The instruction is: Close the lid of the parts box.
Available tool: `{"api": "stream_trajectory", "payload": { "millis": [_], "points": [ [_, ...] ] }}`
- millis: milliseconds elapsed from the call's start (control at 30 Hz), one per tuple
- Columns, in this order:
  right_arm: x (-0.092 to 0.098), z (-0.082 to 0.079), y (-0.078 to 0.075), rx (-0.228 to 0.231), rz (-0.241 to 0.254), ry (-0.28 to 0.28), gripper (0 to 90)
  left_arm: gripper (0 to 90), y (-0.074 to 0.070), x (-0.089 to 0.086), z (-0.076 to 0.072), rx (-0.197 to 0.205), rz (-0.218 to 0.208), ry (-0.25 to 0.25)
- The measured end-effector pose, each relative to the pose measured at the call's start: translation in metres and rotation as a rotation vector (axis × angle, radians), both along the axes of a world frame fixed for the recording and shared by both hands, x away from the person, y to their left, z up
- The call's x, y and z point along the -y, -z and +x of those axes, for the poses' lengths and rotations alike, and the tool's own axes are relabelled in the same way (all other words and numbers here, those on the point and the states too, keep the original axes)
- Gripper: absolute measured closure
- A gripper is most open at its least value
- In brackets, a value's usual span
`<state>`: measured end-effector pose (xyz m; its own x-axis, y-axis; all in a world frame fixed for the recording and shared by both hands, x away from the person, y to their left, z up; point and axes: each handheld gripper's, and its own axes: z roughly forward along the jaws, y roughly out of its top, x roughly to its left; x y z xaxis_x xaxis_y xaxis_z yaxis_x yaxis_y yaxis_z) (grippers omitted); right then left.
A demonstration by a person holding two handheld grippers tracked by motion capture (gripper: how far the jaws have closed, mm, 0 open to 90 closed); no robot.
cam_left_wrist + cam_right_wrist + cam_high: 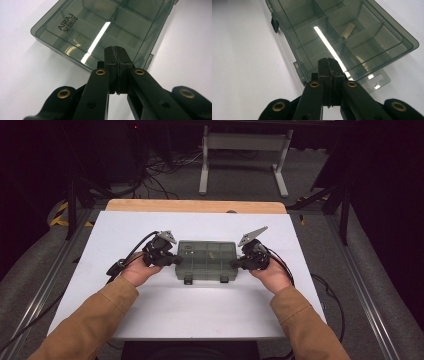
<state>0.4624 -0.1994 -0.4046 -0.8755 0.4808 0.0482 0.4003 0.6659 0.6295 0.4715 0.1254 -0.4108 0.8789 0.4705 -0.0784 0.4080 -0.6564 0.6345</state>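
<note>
Box (206, 259) sits in middle of white table (165, 315), lid shut, 2 near clips still down. My left tongs (176, 261) and right tongs (235, 264) clenched, empty, at box ends. Opening not begun, I think.

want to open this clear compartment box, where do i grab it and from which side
Go for the two dark latches on the front long edge of the compartment box, coming from the person's side. The lid lies flat and closed, so its top offers nothing to pinch. Both grippers, left and right, sit shut at the short ends.
</note>
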Motion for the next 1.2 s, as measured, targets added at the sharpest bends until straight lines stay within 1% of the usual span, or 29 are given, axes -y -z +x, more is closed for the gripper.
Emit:
{"api": "stream_trajectory", "payload": {
  "millis": [167, 267, 367, 467, 500, 533, 633, 667, 700, 767, 833, 1000, 1033, 1067, 1133, 1167, 1200],
  "points": [
    [0.0003, -0.0006, 0.002, 0.0, 0.002, 0.001, 88.1, 88.4, 0.0024, 0.0015, -0.0003, 0.0, 0.012, 0.004],
    [0.0003, -0.0008, 0.0025, 0.002, 0.004, 0.0, 88.1, 88.4, 0.0031, 0.0017, -0.0002, 0.001, 0.01, 0.007],
    [-0.0005, -0.0018, 0.0026, 0.006, -0.001, -0.002, 88.2, 88.2, 0.0029, 0.0015, -0.0007, 0.011, 0.021, 0.011],
    [-0.0014, -0.0031, 0.0029, 0.018, -0.009, -0.004, 88.4, 88.1, 0.0035, 0.0015, -0.0017, 0.02, 0.021, 0.01],
    [-0.0015, -0.0033, 0.003, 0.019, -0.009, -0.004, 88.4, 88.0, 0.0035, 0.0009, -0.0013, 0.02, 0.023, 0.014],
    [-0.0013, -0.0033, 0.0032, 0.019, -0.008, -0.004, 88.4, 88.0, 0.004, 0.0007, -0.0013, 0.016, 0.014, 0.009],
    [-0.0011, -0.0035, 0.0037, 0.021, -0.004, -0.004, 88.3, 88.0, 0.0045, 0.0002, -0.0012, 0.016, 0.014, 0.001],
    [-0.0013, -0.0037, 0.0042, 0.02, -0.007, -0.005, 86.8, 88.0, 0.0055, 0.0005, -0.0007, 0.022, 0.038, 0.007],
    [-0.0032, -0.0044, 0.0076, 0.017, -0.026, -0.011, 86.5, 88.0, 0.0074, 0.0013, -0.0014, 0.022, 0.049, 0.008],
    [-0.0029, -0.0058, 0.0085, 0.036, -0.026, -0.01, 86.6, 88.0, 0.0085, 0.0008, -0.0028, 0.027, 0.035, 0.008],
    [-0.0025, -0.0057, 0.0089, 0.035, -0.021, -0.009, 86.7, 88.1, 0.009, 0.001, -0.0035, 0.027, 0.028, 0.001],
    [-0.0037, -0.0062, 0.0089, 0.044, -0.027, -0.007, 86.7, 88.0, 0.0094, 0.0006, -0.0035, 0.026, 0.022, 0.0],
    [-0.0037, -0.0062, 0.0089, 0.044, -0.027, -0.007, 86.7, 88.0, 0.009, 0.0, -0.0029, 0.026, 0.028, 0.004],
    [-0.0041, -0.006, 0.0087, 0.044, -0.029, -0.005, 86.4, 87.2, 0.0095, 0.0, -0.003, 0.015, 0.011, -0.005],
    [-0.004, -0.0057, 0.0085, 0.042, -0.026, -0.004, 84.8, 83.8, 0.0095, -0.0001, -0.0027, 0.016, 0.007, -0.011],
    [-0.0038, -0.0055, 0.0081, 0.043, -0.024, -0.001, 83.2, 83.8, 0.009, -0.0002, -0.0026, 0.015, 0.009, -0.015],
    [-0.0035, -0.0054, 0.0076, 0.049, -0.024, 0.004, 81.1, 81.3, 0.0083, -0.0008, -0.0024, 0.011, 0.0, -0.014]
  ]
}}
